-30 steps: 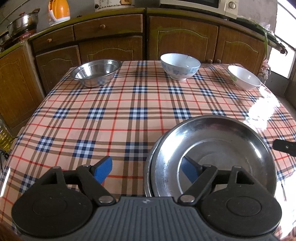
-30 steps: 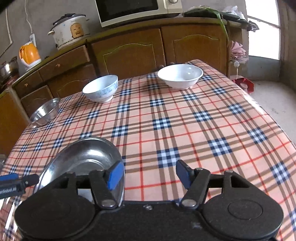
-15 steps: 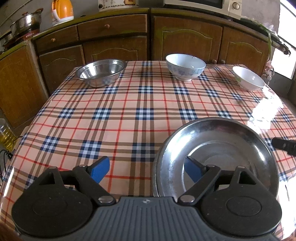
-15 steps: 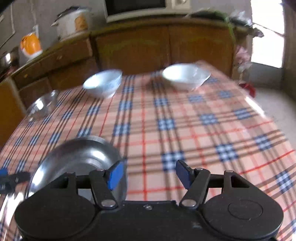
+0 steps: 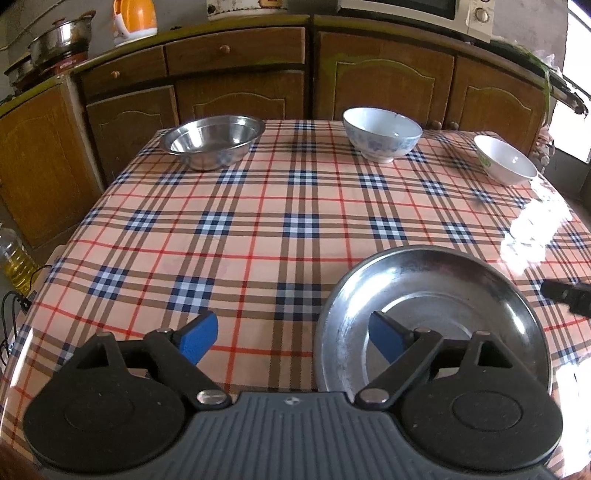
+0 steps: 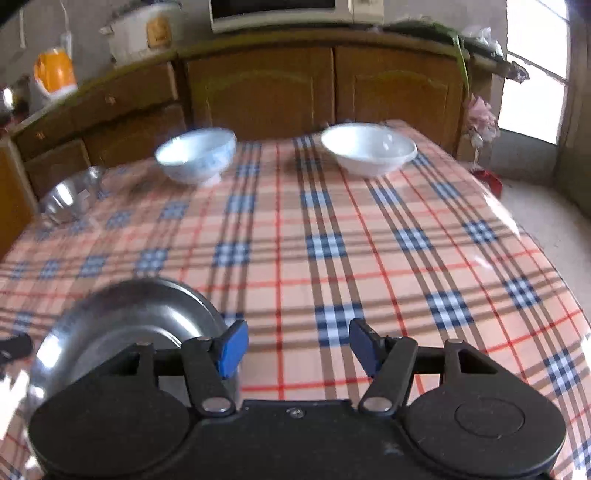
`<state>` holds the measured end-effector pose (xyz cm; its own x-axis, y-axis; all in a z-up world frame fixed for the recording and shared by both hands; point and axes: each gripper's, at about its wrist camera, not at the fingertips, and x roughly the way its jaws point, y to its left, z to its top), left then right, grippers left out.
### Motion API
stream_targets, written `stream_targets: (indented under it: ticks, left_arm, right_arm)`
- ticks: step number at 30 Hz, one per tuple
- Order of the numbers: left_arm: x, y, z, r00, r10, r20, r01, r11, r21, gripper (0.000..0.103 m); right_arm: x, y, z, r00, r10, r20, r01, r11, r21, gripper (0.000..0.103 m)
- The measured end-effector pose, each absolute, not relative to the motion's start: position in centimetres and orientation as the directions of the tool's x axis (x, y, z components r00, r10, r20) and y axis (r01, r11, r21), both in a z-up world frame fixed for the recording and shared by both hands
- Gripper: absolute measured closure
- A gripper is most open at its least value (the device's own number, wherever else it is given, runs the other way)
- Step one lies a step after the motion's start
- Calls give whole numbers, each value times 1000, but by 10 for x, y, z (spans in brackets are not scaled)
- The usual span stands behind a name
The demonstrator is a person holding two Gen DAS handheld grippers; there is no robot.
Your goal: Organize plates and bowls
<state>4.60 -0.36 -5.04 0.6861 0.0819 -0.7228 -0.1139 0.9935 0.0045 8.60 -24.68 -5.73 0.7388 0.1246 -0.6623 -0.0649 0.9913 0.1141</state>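
Note:
A steel plate (image 5: 436, 306) lies at the near edge of the plaid table; it also shows in the right wrist view (image 6: 125, 317). My left gripper (image 5: 291, 338) is open and empty, its right finger over the plate's left part. My right gripper (image 6: 295, 345) is open and empty, just right of the plate. At the far side stand a steel bowl (image 5: 214, 142), a blue-patterned bowl (image 5: 382, 133) and a white bowl (image 5: 504, 159). In the right wrist view the blue bowl (image 6: 195, 153), white bowl (image 6: 369, 149) and steel bowl (image 6: 70, 194) are blurred.
Wooden cabinets (image 5: 236, 70) run behind the table with a microwave (image 5: 424, 11), an orange kettle (image 5: 135, 18) and a pot (image 5: 61, 37) on top. An oil bottle (image 5: 14, 262) stands on the floor at the left. The table edge drops off at the right (image 6: 554, 258).
Both grippers have pulled back and risen slightly from the plate. The right wrist view has swung and blurred. The plate stays on the table.

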Motion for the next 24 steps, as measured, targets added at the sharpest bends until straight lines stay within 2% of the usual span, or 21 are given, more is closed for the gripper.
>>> stream_targets:
  ticks: [4,8,16,20,24]
  left_arm:
    - [46,-8,-54,684,50,-728,-81,997,-8,10]
    - [45,-18,-56,687,37,-726,-38,999,15,0]
    - [48,-23,-71,677,40,-735,-3,999,51,0]
    - [48,-18,-77,700,-6,-714,9,1000,1,0]
    - [62,-20,-86,669,-7,-743,27,1000,15,0]
  right_arm:
    - [64,-248,-52,772,205,-602,-117,976,183,22]
    - [55,-243,-59,750,196,-631,-102,978,182,21]
    - [65,-245,-80,656,299,-693,-125,949,291,21]
    - [70,-242,-89,621,308,-721,-115,946,304,21]
    - [73,-244,-92,628,325,-707,-111,937,332,21]
